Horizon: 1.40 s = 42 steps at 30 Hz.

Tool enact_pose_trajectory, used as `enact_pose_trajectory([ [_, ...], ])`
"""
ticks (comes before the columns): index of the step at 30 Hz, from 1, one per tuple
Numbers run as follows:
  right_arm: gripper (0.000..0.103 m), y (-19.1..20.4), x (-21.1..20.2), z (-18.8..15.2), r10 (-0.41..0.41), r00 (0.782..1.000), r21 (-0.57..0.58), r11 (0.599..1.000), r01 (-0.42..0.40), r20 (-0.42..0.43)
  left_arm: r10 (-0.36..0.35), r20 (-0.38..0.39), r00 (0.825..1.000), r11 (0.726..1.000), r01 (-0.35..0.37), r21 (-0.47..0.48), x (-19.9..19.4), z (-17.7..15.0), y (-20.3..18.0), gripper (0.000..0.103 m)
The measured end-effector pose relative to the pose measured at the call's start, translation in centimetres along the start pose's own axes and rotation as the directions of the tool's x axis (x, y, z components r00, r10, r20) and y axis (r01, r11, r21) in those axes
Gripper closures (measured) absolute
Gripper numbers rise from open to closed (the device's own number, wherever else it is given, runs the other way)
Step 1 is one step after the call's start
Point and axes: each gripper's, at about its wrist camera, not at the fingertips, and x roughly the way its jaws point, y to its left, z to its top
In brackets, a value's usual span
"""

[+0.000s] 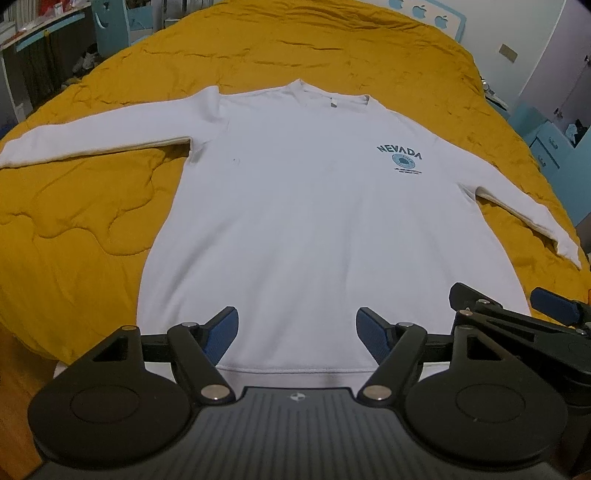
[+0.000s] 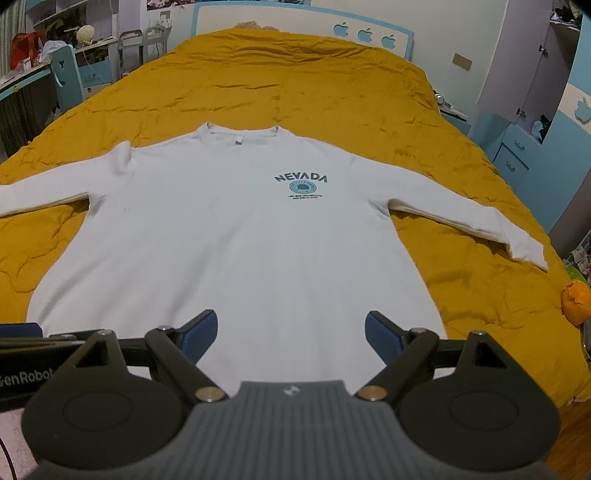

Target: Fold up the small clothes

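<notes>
A white long-sleeved sweatshirt (image 1: pixel 314 221) with a teal "NEVADA" print lies flat, front up, on a mustard quilt, collar far, hem near, both sleeves spread sideways. It also shows in the right wrist view (image 2: pixel 240 251). My left gripper (image 1: pixel 295 332) is open and empty just above the hem's middle. My right gripper (image 2: pixel 291 336) is open and empty above the hem's right part. The right gripper also shows at the right edge of the left wrist view (image 1: pixel 517 306).
The mustard quilt (image 1: pixel 74 221) covers the whole bed (image 2: pixel 480 295). A blue headboard with apple shapes (image 2: pixel 365 35) stands at the far end. A desk and chair (image 2: pixel 66 74) stand at the left, blue drawers (image 2: pixel 513 155) at the right. An orange object (image 2: pixel 574 299) lies by the bed's right edge.
</notes>
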Motion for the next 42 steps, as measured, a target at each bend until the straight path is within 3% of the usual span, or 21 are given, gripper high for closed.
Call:
enact_pose_trajectory([
  [3,0.02,-0.1,0.3,0.4,0.038,0.999,0.026,0.999,-0.038,0.009,-0.057,0.016,0.998,0.998,0.057,-0.036,0.2,0.3,1.2,0.019],
  [7,0.02,-0.4,0.2,1.7,0.138,0.989,0.103,0.984,-0.144,0.059,-0.109,0.104,0.989,0.986,0.121,-0.112,-0.3,0.7,4.2,0.019],
  [11,0.02,1.7,-0.1,3.3,0.245,0.958,0.045,0.966,-0.255,0.151,-0.169,0.158,0.973,0.953,0.202,-0.224,-0.1,1.7,8.8,0.019],
  [14,0.02,3.5,0.1,4.4,0.276,0.933,0.014,0.958,-0.287,0.23,-0.149,0.188,0.971,0.937,0.199,-0.287,0.2,2.8,12.8,0.019],
  [15,0.02,3.9,-0.2,4.5,0.269,0.919,0.031,0.957,-0.29,0.289,-0.123,0.205,0.971,0.933,0.184,-0.309,0.2,3.2,14.5,0.019],
  [16,0.02,4.4,-0.4,4.5,0.266,0.891,0.039,0.953,-0.301,0.368,-0.099,0.227,0.969,0.928,0.173,-0.331,0.2,3.6,16.1,0.019],
  [18,0.02,5.7,-0.1,5.1,0.282,0.866,0.006,0.95,-0.312,0.413,-0.046,0.284,0.958,0.908,0.158,-0.387,0.3,4.1,20.0,0.019],
  [21,0.02,8.2,1.6,6.3,0.326,0.869,-0.041,0.941,-0.336,0.371,0.051,0.363,0.93,0.869,0.138,-0.475,0.5,5.6,26.3,0.019],
  [23,0.02,10.1,3.0,7.0,0.328,0.882,-0.063,0.943,-0.326,0.338,0.128,0.387,0.913,0.825,0.118,-0.552,1.3,6.6,30.7,0.019],
  [25,0.02,12.4,4.7,7.8,0.282,0.923,-0.095,0.959,-0.266,0.263,0.176,0.359,0.917,0.77,0.099,-0.63,2.4,7.8,34.1,0.019],
  [26,0.02,13.8,5.9,8.2,0.265,0.938,-0.128,0.962,-0.241,0.224,0.192,0.359,0.913,0.756,0.095,-0.647,2.8,8.3,35.5,0.019],
  [27,0.021,14.8,6.5,8.5,0.264,0.943,-0.154,0.96,-0.235,0.203,0.214,0.37,0.904,0.752,0.089,-0.653,3.5,8.9,36.9,0.019],
  [29,0.021,16.7,8.2,9.1,0.283,0.946,-0.188,0.949,-0.253,0.155,0.238,0.36,0.902,0.725,0.082,-0.684,4.4,9.8,38.8,0.019],
  [32,0.021,18.7,10.4,10.4,0.371,0.925,-0.175,0.919,-0.353,0.082,0.257,0.322,0.911,0.671,0.072,-0.738,6.6,10.7,41.1,0.02],
  [34,0.021,19.1,11.2,11.1,0.429,0.902,-0.112,0.9,-0.422,0.051,0.266,0.333,0.905,0.644,0.091,-0.76,7.4,10.8,42.5,0.02],
  [36,0.021,19.3,12.1,11.3,0.472,0.879,-0.036,0.881,-0.471,0.064,0.271,0.345,0.898,0.635,0.103,-0.766,7.9,11.0,43.6,0.02],
  [40,0.021,18.8,12.7,11.1,0.541,0.83,0.098,0.826,-0.555,0.138,0.294,0.368,0.882,0.589,0.136,-0.797,8.3,11.1,45.3,0.02],
  [42,0.021,19.1,12.7,11.1,0.549,0.824,0.098,0.82,-0.563,0.138,0.303,0.4,0.865,0.601,0.152,-0.785,8.3,11.2,45.4,0.021],
])
